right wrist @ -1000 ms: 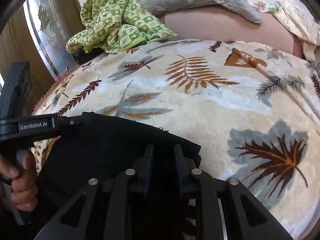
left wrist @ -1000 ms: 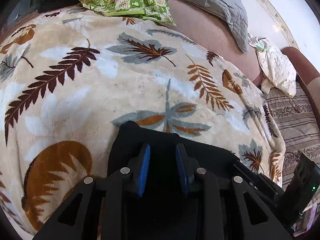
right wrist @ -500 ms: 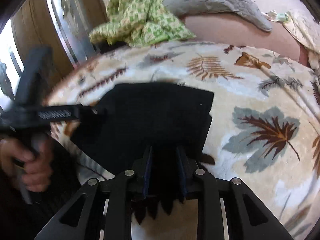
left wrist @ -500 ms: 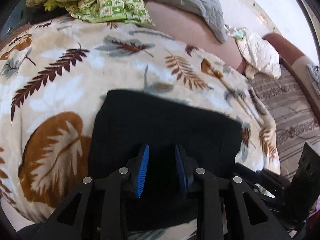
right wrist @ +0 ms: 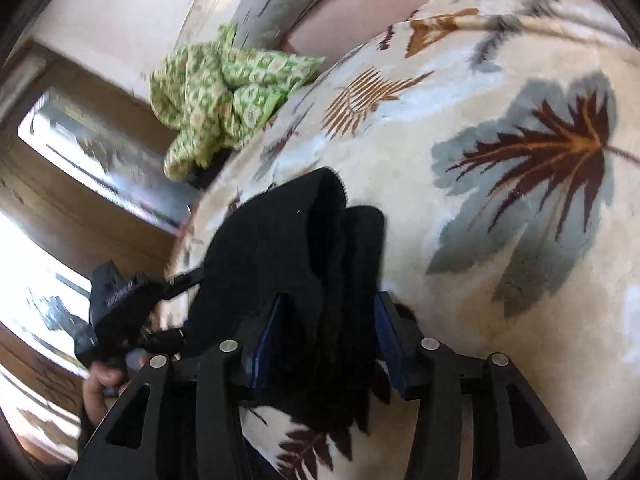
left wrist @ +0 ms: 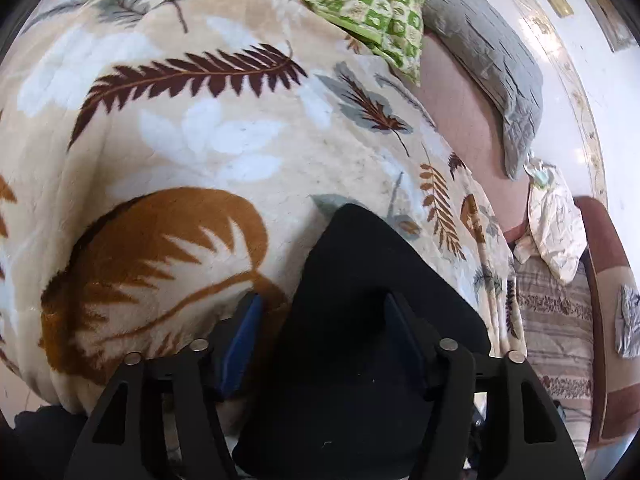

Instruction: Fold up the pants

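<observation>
Your left gripper (left wrist: 320, 320) has just been opening, and its blue pads (left wrist: 240, 344) now stand well apart with the black pants (left wrist: 360, 288) between them; the left pad sits over the blanket beside the cloth, the right pad is over the dark fabric, and neither squeezes it, so you have let go on this side. Your right gripper (right wrist: 326, 328) has also just been opening: its pads (right wrist: 266, 336) flank the bunched edge of the pants (right wrist: 280, 248) with a gap on both sides, though the blur here makes it hard to be sure the right pad is fully clear of the cloth. The pants lie folded in a compact dark stack on the leaf-print blanket (left wrist: 180, 140), at the near edge of the bed, with a doubled-over layer visible in the right wrist view. In that same view your left hand (right wrist: 100, 384) shows at the lower left, wrapped round the handle of the other gripper, which reaches in toward the pants' left side. Farther back on the bed sit a crumpled green patterned cloth (left wrist: 368, 4) and a grey quilted pillow (left wrist: 492, 60), well apart from the pants.
</observation>
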Demonstrator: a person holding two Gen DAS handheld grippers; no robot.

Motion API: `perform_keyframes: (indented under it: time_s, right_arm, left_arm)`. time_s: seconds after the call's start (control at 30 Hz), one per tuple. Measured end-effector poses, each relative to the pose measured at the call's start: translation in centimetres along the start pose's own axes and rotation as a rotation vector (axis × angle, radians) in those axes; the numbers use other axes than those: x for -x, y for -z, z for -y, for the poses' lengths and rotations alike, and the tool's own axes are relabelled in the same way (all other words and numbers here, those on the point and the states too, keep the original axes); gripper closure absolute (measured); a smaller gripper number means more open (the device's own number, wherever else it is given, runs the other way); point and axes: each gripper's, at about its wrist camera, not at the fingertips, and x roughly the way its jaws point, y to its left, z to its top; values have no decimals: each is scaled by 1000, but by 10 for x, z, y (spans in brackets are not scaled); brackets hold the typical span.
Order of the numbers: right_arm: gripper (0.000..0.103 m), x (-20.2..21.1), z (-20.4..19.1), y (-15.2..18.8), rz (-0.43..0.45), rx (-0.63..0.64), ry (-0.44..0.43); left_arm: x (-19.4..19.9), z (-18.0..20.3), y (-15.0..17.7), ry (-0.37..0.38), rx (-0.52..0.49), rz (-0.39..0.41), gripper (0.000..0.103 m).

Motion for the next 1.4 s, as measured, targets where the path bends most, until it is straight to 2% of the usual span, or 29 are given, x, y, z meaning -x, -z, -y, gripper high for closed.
perform_keyframes:
  time_s: [0.07,0.1,0.13,0.17,0.2,0.3,0.5,0.6,0.67,0.7,0.73,0.77,0.83,0.9,1.0,1.07,1.1,1.17,1.23,1.4]
  right_arm:
    - [57,0,-3,2,-1,23,7]
    - [59,1,-4,3,1,27,9]
    - [66,2,-4,3,3,25,9]
    - [70,3,-5,2,10,24,5]
    - [74,4,-5,-2,19,23,-6]
    - [75,18,-9,-15,72,24,-25]
    - [75,50,-1,-64,150,21,-2]
    - [75,48,13,-80,147,13,21]
    - [74,39,32,-81,127,-25,85]
    - [74,35,39,-79,120,-47,123]
    - [72,32,47,-78,113,-78,152]
    - [72,33,52,-76,124,-102,133]
    - [72,43,48,-77,152,-99,142]
    - [71,59,34,-76,210,-37,181]
    - [71,74,-1,-71,267,137,226]
    - [72,64,-32,-62,238,306,248]
    - [77,54,-44,-56,202,372,259]
    - [86,32,-55,-42,112,441,310]
    - [87,6,-43,-34,7,406,428]
    - [87,9,-23,-26,20,345,398]
  left_arm:
    - [2,0,4,9,-14,1,46]
    - [2,2,2,27,-21,-6,60]
    - [3,5,2,31,-37,-7,64]
    - [1,8,-6,20,-47,2,77]
    - [4,15,-6,1,-70,9,81]
    - [3,41,-13,-17,-88,1,83]
    - [-24,99,-38,53,-159,-3,83]
    - [-59,102,-44,69,-190,-22,82]
    - [-90,95,-42,65,-225,-74,80]
    - [-104,90,-42,39,-215,-97,76]
    - [-109,88,-45,38,-191,-89,75]
    - [-106,88,-48,57,-189,-79,74]
    - [-98,94,-53,40,-224,-30,75]
    - [-83,93,-59,37,-219,45,76]
    - [-67,101,-67,110,-240,121,76]
    - [-77,119,-69,155,-317,87,79]
    - [-83,124,-65,164,-346,67,83]
    - [-112,132,-61,114,-397,-6,88]
    - [-147,125,-63,24,-392,-91,91]
    - [-165,126,-74,-11,-392,-82,91]
